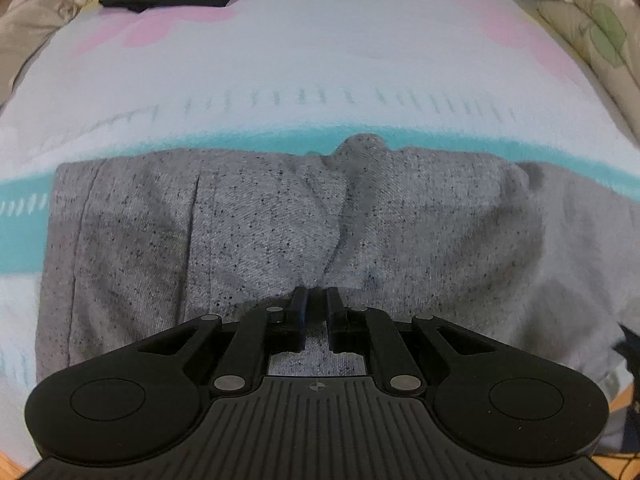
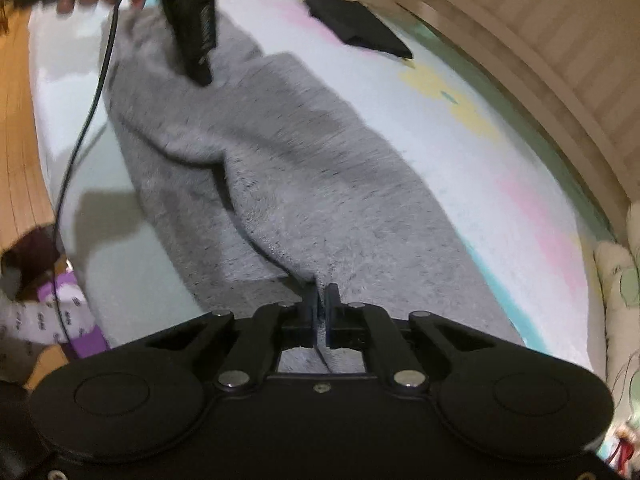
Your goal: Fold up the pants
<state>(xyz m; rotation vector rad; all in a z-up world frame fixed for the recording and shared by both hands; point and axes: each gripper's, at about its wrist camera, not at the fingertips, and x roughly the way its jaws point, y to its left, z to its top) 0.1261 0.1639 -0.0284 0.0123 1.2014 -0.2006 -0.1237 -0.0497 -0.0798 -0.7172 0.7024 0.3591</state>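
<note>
**Grey pants: state and position**

One pair of heather-grey, dark-flecked knit pants (image 1: 280, 232) is laid on the bed surface, spread lengthwise. In the left wrist view a straight hemmed edge with a seam line is seen at the left, and the fabric is gathered into a raised ridge near the middle, with creases running down from it. In the right wrist view the pants (image 2: 320, 168) are seen as a long band running diagonally, one layer folded over another, with a dark fold line between them. The cloth is rumpled, not flat.
</note>
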